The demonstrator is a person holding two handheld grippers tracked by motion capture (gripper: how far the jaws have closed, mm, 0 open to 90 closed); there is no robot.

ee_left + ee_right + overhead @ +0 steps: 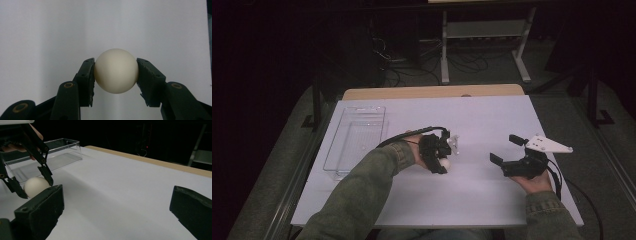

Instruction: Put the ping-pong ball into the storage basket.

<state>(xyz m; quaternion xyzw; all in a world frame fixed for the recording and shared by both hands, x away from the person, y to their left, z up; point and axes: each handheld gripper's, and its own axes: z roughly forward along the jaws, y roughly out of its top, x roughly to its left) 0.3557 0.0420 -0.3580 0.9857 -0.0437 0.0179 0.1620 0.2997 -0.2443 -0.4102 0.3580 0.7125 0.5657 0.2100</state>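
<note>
White ball [116, 71] — round, matte, cream-coloured — sits clamped between the two black jaws of the left gripper [116, 72], one pad pressing on each side. Seen from the high view, that ball [444, 163] and the left gripper [438, 152] are over the middle of the white table [492, 200], just right of a clear plastic tray [357, 140] that stands near the table's left edge. From the right gripper view the ball [36, 186] looks to be just clear of the tabletop. The right gripper [511, 157] is well apart to the right — its jaws spread wide with nothing between them.
</note>
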